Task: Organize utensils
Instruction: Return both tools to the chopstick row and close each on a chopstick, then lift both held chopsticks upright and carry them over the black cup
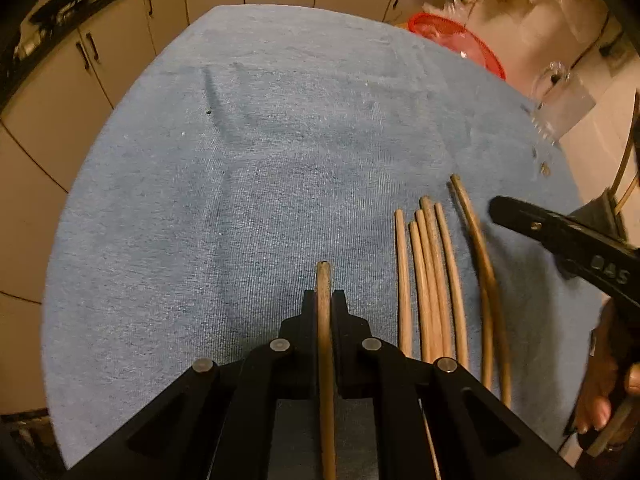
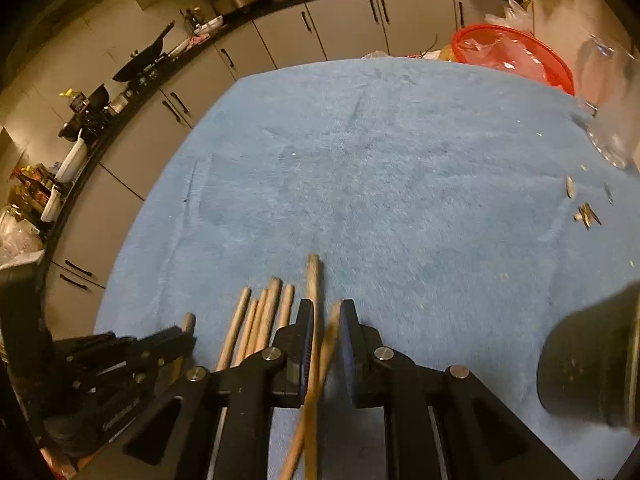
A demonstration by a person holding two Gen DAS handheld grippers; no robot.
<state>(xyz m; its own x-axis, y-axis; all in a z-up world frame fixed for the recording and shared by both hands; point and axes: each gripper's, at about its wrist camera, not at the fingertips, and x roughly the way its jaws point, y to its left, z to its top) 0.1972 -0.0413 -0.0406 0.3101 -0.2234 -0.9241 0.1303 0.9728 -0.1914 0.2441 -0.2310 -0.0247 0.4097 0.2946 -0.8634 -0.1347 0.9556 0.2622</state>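
A blue terry towel (image 1: 248, 184), its nap finely ribbed and faintly creased, covers the whole surface, and the wooden chopsticks lie on it along the near edge. Behind it runs a row of pale flat-fronted cabinets (image 2: 280, 40) with dark bar handles, under a dark counter crowded with pans and bottles too small to sort out. At the far right corner sits a red mesh basket (image 2: 516, 56) holding crumpled clear plastic; what else is in it cannot be made out. Beside it a clear glass vessel (image 2: 612, 108) is blurred and cut off by the frame edge. A dark round container (image 2: 592, 360) at the right is also cropped, its contents hidden. The left gripper (image 1: 325, 300), black and angular, has its jaws clenched on a single chopstick (image 1: 324, 280), a slim round stick whose near end drops out of sight below. The right gripper (image 2: 325, 320) has its jaws parted around two crossed chopsticks (image 2: 316, 360), smeared by blur, with gaps at both pads. Five loose chopsticks (image 1: 428, 280) lie side by side between the grippers. Small metallic scraps (image 2: 586, 214) dot the towel at right.
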